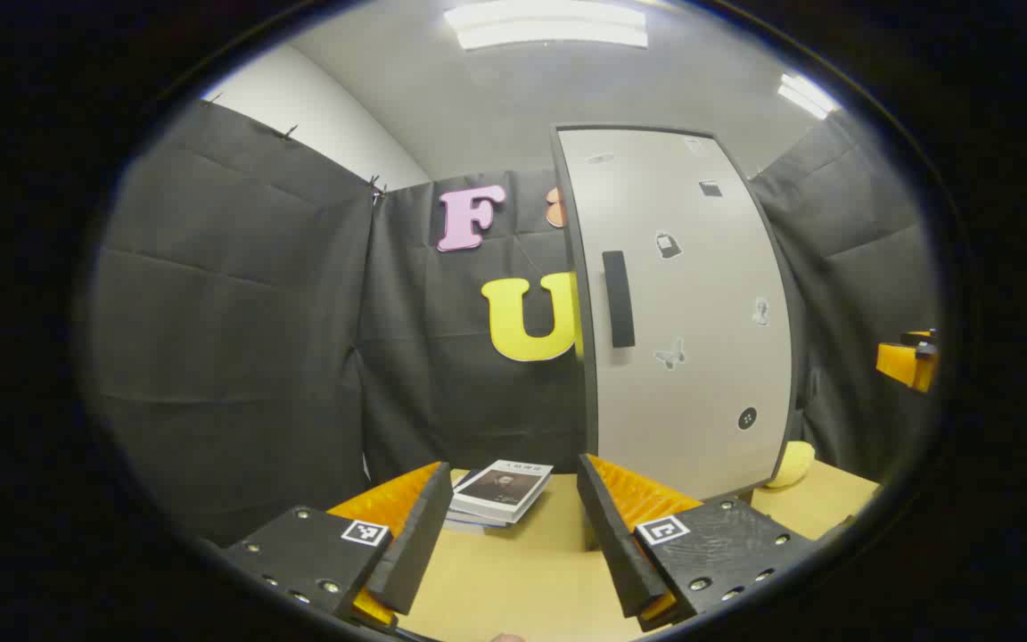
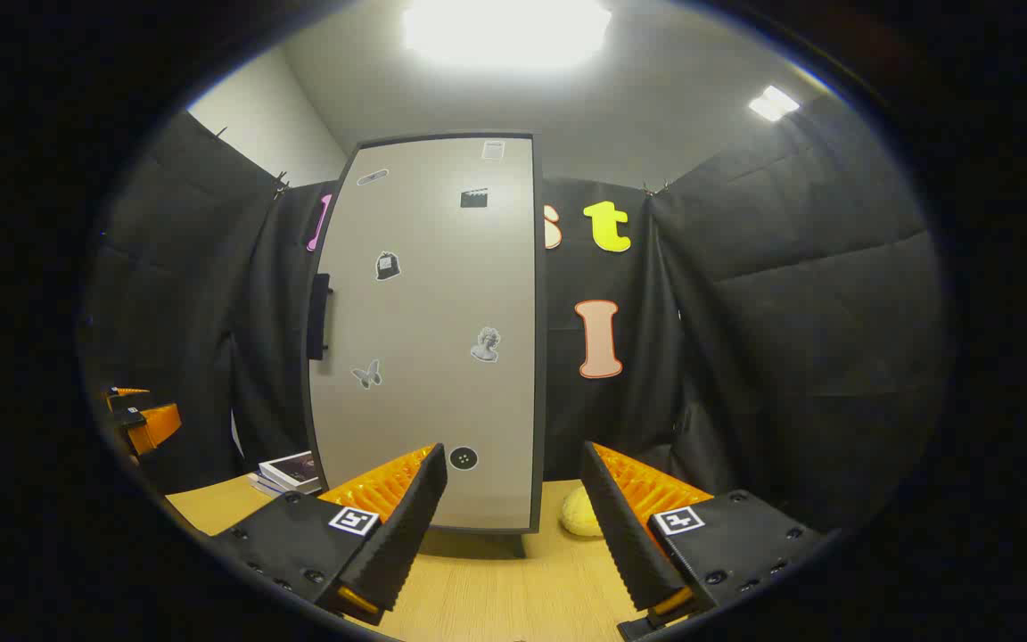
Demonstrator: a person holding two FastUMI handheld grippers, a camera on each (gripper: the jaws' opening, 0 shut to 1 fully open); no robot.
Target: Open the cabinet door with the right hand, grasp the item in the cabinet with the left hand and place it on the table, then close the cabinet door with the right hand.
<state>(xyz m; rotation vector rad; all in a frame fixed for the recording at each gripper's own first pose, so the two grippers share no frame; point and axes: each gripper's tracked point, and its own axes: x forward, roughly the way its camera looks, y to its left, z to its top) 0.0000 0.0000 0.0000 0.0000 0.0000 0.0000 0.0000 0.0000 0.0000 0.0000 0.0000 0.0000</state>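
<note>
Both tongs stand apart and hold nothing: left tongs [image 1: 509, 526] hang over the counter [image 1: 522, 580] facing the books [image 1: 500, 490], right tongs [image 2: 513, 526] sit low in front of the cabinet door [image 2: 429, 339]. Door looks closed in both views, so step one (right hand opens it) is not yet done.

Next move, as a judgement: right tongs need to go up and over to the dark handle [image 2: 318, 316], which sits on the door's far-left edge in the right gripper view, roughly mid-height. Close on the handle, then pull along the hinge arc; hinge side presumably is the opposite edge.

Cabinet contents: can't tell, door hides the interior, so the item to fetch is unseen and presumably inside.

On the counter outside: the books left of the cabinet, a pale yellow rounded object [image 2: 581, 517] beside its right base. Left tongs should stay clear of the door swing until it's open.
</note>
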